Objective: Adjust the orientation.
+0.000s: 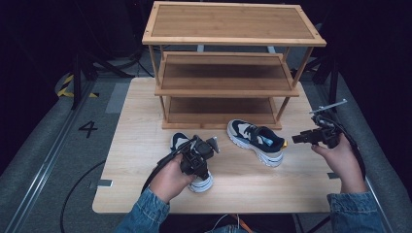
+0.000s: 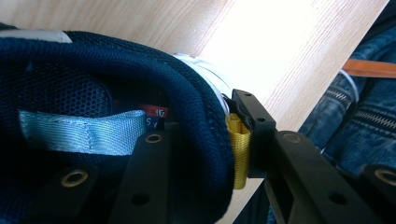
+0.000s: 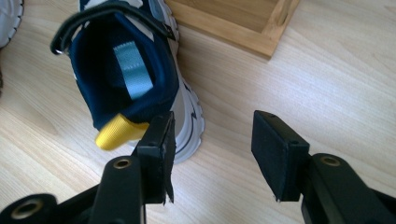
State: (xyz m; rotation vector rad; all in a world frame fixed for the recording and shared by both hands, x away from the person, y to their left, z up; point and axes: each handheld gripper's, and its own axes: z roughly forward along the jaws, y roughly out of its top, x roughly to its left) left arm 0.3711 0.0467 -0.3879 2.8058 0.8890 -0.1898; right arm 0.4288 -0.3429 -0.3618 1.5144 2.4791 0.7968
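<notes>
Right now your left gripper (image 1: 200,154) is pinching the padded heel collar of the near sneaker (image 1: 194,160), one jaw inside the shoe and one outside by its yellow pull tab (image 2: 237,151), at about seven o'clock on the table (image 1: 136,141). Your right gripper (image 1: 303,137) is hovering at three o'clock with its jaws spread, just beside the second sneaker (image 1: 256,141), which is sitting before the wooden shoe rack (image 1: 228,63)

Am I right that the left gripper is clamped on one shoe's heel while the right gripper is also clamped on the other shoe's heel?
Not quite: the right gripper is open, short of the second shoe, as the right gripper view shows. The left gripper does clamp its shoe's heel.
</notes>
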